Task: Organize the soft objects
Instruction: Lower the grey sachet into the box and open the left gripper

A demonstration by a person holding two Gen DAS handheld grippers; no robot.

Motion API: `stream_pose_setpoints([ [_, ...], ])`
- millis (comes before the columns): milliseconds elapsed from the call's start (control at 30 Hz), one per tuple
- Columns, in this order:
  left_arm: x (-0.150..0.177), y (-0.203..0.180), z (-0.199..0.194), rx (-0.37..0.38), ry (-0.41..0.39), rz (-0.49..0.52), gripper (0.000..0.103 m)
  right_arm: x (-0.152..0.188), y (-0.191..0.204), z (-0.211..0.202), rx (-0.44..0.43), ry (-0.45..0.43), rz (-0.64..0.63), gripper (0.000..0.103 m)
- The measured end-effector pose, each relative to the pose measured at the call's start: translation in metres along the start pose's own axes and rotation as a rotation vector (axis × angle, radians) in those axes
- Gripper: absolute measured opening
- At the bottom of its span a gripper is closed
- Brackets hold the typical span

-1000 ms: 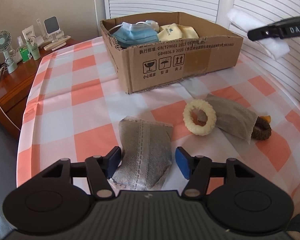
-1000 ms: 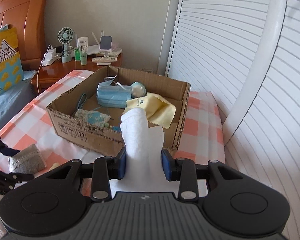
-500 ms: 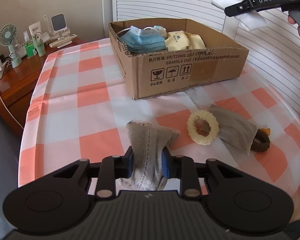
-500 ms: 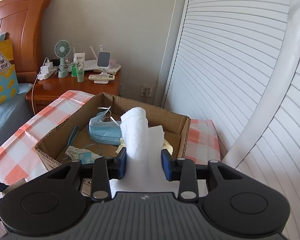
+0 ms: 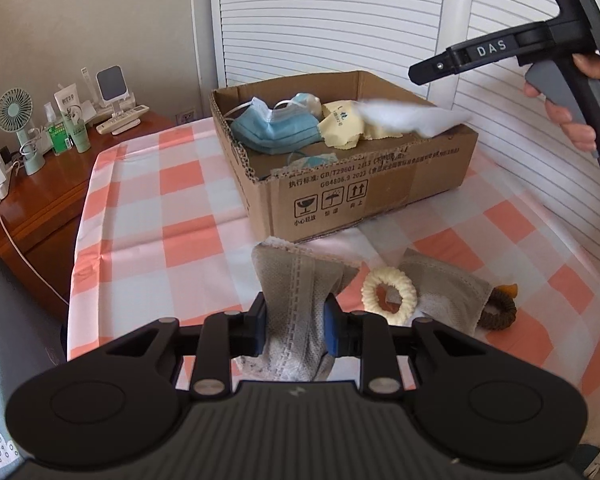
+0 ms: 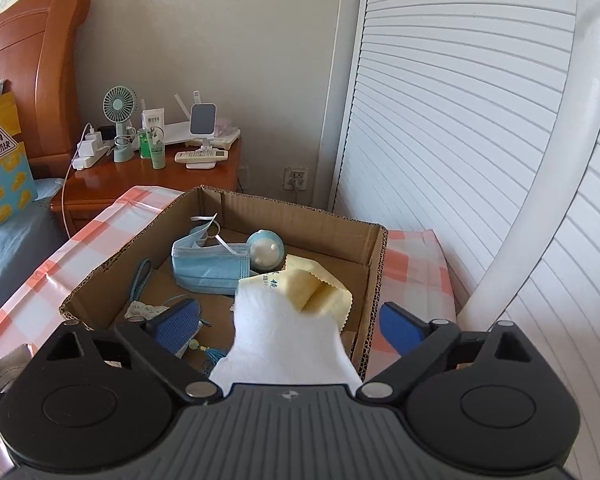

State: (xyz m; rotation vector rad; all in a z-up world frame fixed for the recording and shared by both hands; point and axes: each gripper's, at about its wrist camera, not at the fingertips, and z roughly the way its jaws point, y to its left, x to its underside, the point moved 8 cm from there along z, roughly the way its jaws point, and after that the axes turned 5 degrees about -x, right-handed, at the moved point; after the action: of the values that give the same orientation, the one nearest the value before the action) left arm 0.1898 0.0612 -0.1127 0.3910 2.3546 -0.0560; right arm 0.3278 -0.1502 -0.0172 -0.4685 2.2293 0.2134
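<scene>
Low in the centre of the left wrist view, the left gripper (image 5: 295,326) is clamped on a grey pouch (image 5: 296,296), blue pads pressing both its sides; the pouch's upper end flops toward the cardboard box (image 5: 340,184). To the right lie a cream ring (image 5: 388,292), a second grey pouch (image 5: 448,292) and a dark brown ring (image 5: 500,314), all on the orange-and-white checked cloth (image 5: 148,216). The box sits centre frame w/ a blue face mask (image 5: 276,128) and a yellow cloth (image 5: 340,128) inside. A white cloth (image 5: 412,116) is blurred over the box's right part — can't tell if it touches anything. Upper right, the right gripper's arm is in the person's hand (image 5: 576,116). Far left, a green fan (image 5: 16,120) stands on a wooden nightstand (image 5: 40,204).

At the bottom of the right wrist view, the right gripper (image 6: 290,322) has its fingers spread wide, holding nothing. The white cloth (image 6: 280,340) sits between them, touching neither pad, over the yellow cloth (image 6: 300,284) inside the cardboard box (image 6: 374,264). The blue face mask (image 6: 208,268) is mid-box, next to a pale blue ball (image 6: 266,254). Left — the nightstand (image 6: 148,180) w/ the fan (image 6: 120,120).
</scene>
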Motion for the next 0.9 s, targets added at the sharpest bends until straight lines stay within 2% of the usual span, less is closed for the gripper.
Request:
stream_pose_setpoints([
  [367,-0.041,-0.011,-0.007,0.049,-0.032,0.052,0.026,0.024,-0.002,-0.005,-0.010,0.038,0.042,0.103],
  [567,-0.082,-0.015,-0.001,0.051,-0.063,0.093,0.026,0.049,-0.002,-0.016,0.024,0.073,0.075,0.103],
  [733,-0.120,-0.025,0.023,0.053,-0.073,0.120,0.026,0.069,-0.001,-0.023,0.079,0.095,0.088,0.103],
  [900,-0.151,-0.027,0.055,0.040,-0.066,0.079,0.026,0.078,-0.001,-0.033,0.094,0.091,0.113,0.103],
])
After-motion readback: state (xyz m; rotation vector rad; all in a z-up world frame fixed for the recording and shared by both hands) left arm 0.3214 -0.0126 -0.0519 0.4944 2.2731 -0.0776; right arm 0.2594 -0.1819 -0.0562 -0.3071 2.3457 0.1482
